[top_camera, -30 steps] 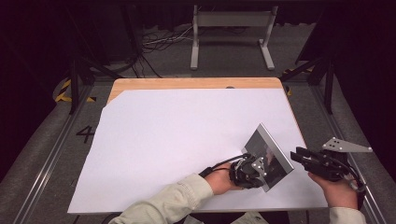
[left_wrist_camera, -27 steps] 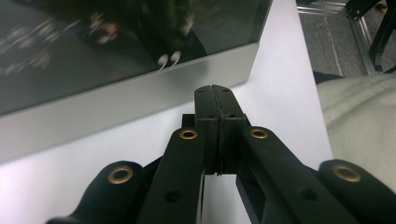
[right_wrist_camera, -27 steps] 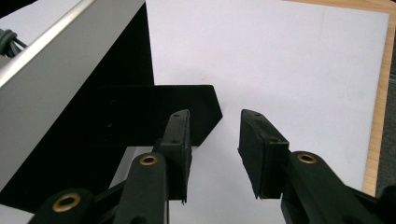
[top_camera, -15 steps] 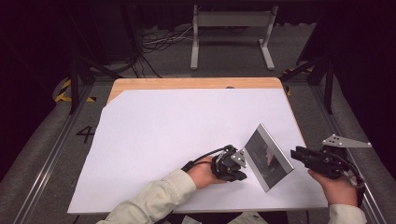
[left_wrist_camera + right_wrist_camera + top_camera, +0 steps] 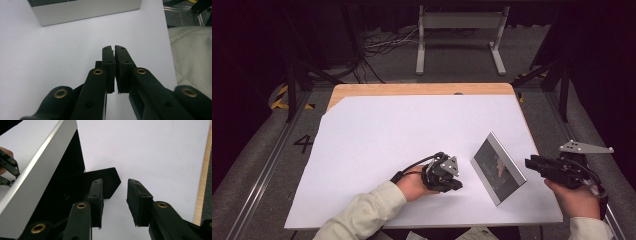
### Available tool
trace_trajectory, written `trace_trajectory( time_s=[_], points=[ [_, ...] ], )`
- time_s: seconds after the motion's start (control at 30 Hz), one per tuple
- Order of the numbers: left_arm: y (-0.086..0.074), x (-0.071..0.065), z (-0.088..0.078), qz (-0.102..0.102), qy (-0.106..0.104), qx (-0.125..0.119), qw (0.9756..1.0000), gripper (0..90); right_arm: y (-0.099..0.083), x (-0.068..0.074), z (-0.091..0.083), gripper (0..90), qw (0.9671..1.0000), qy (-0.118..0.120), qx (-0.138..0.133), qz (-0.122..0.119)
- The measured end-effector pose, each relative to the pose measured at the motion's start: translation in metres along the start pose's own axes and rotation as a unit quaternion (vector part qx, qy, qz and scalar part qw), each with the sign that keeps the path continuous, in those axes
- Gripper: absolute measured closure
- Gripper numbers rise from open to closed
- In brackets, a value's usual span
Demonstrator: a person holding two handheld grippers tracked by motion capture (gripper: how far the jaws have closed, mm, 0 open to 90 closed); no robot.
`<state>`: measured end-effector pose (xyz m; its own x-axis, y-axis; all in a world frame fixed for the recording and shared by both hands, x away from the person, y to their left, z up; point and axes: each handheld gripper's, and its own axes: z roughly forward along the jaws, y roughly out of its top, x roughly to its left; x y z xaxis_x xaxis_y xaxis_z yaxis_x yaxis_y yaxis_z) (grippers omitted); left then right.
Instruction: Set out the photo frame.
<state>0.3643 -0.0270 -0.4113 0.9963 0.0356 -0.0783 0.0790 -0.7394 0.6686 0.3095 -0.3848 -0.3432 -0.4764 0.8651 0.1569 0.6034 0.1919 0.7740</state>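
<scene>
A silver-edged picture frame [image 5: 498,169] stands tilted on the white sheet [image 5: 412,135], propped on its black back stand [image 5: 100,180]. My left gripper [image 5: 456,184] lies low on the sheet just left of the frame, apart from it. Its jaws have just been opening a crack, so the left gripper [image 5: 114,48] shows only a thin slit with nothing in it, and the frame's [image 5: 85,11] lower edge lies ahead. My right gripper [image 5: 530,163] hovers at the frame's right side. In its own view the right gripper [image 5: 115,187] is open and empty, just short of the stand's tip.
The sheet covers most of a wooden tabletop [image 5: 412,89], whose bare strip shows at the back and right. Dark floor, metal rails and a white stand [image 5: 459,30] surround the table. A pale sleeve [image 5: 357,215] reaches in from the bottom.
My left gripper has pulled away leftward from the frame, which now stands alone on its prop. The right gripper has stayed about where it was.
</scene>
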Motion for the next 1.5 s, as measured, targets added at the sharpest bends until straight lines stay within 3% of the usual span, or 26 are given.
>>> trace_trajectory(
  time_s=[0.17, 0.37, 0.47, 0.8, 0.97, 1.5],
  points=[
    [-0.011, 0.003, -0.016, -0.005, 0.007, -0.01, 0.9999, 86.0, 0.008, 0.004, -0.001, 65.6, 0.9999, 0.0, 0.013, -0.001],
    [-0.028, 0.012, -0.032, -0.027, 0.021, -0.019, 0.9992, 85.1, 0.016, 0.005, -0.002, 64.5, 0.9996, -0.002, 0.027, 0.002],
    [-0.034, 0.018, -0.04, -0.047, 0.028, -0.029, 0.9981, 83.4, 0.019, 0.005, -0.003, 64.4, 0.9995, -0.002, 0.03, 0.006],
    [-0.055, 0.03, -0.056, -0.084, 0.045, -0.043, 0.9945, 81.9, 0.029, 0.006, -0.008, 64.1, 0.9987, -0.005, 0.043, 0.025],
    [-0.063, 0.035, -0.062, -0.104, 0.058, -0.05, 0.9917, 81.7, 0.035, 0.007, -0.009, 64.0, 0.9978, -0.007, 0.055, 0.036],
    [-0.077, 0.048, -0.063, -0.13, 0.077, -0.05, 0.9872, 80.0, 0.053, 0.011, -0.008, 63.9, 0.9952, -0.011, 0.087, 0.044]
  ],
)
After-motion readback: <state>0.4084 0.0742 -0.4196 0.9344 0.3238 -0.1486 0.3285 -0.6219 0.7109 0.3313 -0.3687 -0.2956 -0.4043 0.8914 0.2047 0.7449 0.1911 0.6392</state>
